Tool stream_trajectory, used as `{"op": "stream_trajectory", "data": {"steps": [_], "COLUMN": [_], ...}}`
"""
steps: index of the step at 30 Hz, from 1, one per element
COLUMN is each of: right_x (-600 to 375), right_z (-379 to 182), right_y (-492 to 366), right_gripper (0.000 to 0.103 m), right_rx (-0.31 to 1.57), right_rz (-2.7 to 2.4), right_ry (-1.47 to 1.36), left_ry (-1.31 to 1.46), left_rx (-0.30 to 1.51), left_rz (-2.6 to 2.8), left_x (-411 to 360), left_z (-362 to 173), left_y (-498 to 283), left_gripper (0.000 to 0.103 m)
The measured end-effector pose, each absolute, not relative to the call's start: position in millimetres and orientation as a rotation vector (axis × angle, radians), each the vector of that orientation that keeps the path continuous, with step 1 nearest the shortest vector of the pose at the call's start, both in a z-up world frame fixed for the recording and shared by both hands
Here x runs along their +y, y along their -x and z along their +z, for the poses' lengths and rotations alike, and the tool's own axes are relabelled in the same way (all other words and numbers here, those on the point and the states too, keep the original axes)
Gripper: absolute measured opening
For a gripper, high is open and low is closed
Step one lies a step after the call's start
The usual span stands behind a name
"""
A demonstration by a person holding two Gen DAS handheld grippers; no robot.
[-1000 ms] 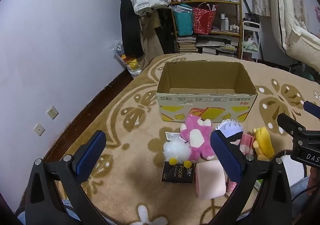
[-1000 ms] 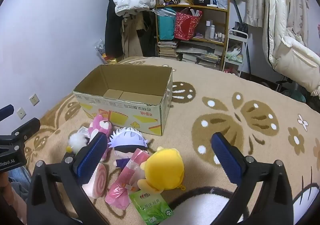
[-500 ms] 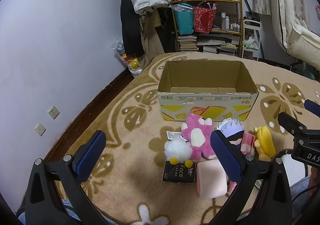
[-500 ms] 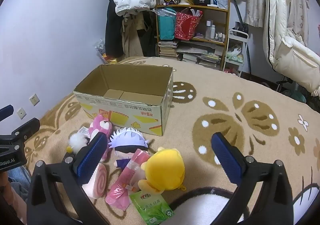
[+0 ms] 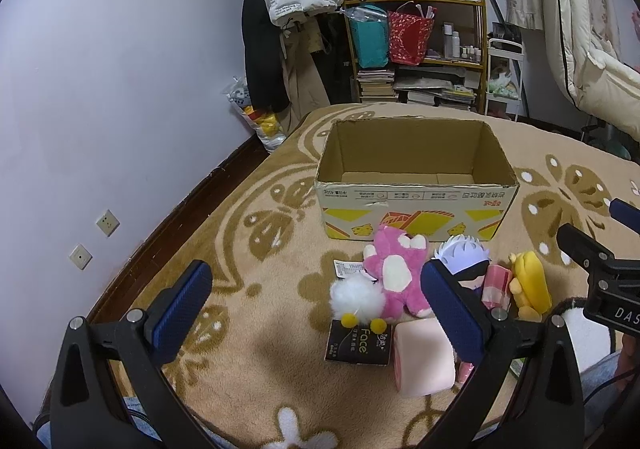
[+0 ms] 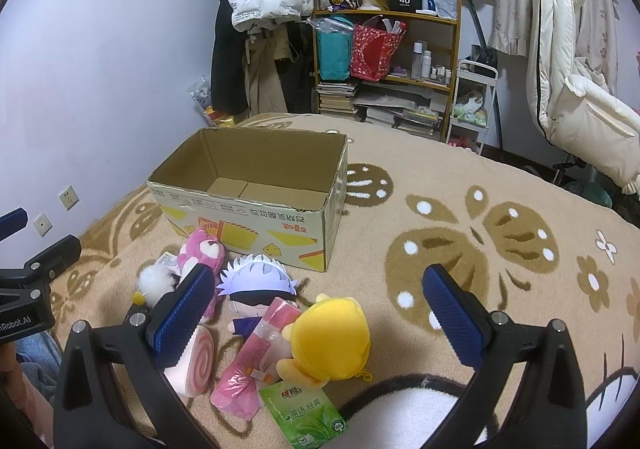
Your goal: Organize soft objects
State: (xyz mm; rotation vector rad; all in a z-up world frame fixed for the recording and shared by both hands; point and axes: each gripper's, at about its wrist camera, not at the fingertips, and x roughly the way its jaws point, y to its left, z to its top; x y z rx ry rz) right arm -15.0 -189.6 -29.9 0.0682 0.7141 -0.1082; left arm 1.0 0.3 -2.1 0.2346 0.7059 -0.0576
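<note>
Plush and light, the yellow toy (image 6: 328, 337) lies on the rug (image 6: 460, 209) just before the empty cardboard box (image 6: 256, 205); its round body should squash easily between the right gripper (image 6: 316, 313), whose jaws gape wide; the left gripper (image 5: 316, 309) likewise holds nothing.

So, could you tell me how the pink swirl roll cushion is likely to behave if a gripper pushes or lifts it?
The pink swirl roll cushion lies on its curved side on the carpet, so a sideways push would probably roll it. It looks like soft plush, so it will likely squash between fingers and feel light. The open left gripper seems wide enough.
</note>
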Motion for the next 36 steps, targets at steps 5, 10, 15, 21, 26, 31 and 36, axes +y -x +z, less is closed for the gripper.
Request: {"op": "stream_trajectory", "data": {"steps": [5, 10, 15, 21, 26, 31, 36], "right_x": [-189.4, -189.2, -189.0, -188.8, -189.4, -188.5, -189.2], "right_z": [-29.9, -29.9, -30.6, -31.9, -28.0, -29.1, -28.4], "right_y": [15.0, 15.1, 14.8, 14.5, 14.9, 14.9, 15.3], "right_gripper": [0.103, 0.103, 0.103, 0.103, 0.103, 0.103, 0.103], "right_rx": [0.714, 0.714, 0.714, 0.712, 0.712, 0.713, 0.711], "right_rz": [-0.108, -0.108, -0.108, -0.116, -0.117, -0.117, -0.117], "right_ry": [-0.068, -0.067, -0.066, -0.063, -0.060, -0.059, -0.062], "left_ry": [-0.234, -0.234, -0.233, -0.234, -0.233, -0.233, -0.233], "left_rx": [0.706, 0.707, 0.706, 0.707, 0.707, 0.707, 0.708], "left_rz": [-0.058, -0.059, -0.059, -0.059, -0.058, -0.058, -0.058], "left_x": [0.6, 0.7, 0.8, 0.6, 0.9, 0.8, 0.8], "left_z": [-2.2, -2.4, -2.5, -2.4, -2.3, -2.3, -2.4], "left_y": [-1.2, -1.3, -1.2, -1.2, -1.4, -1.3, -1.3], "left_gripper": [0.103, 0.103, 0.103, 0.103, 0.103, 0.103, 0.103]}}
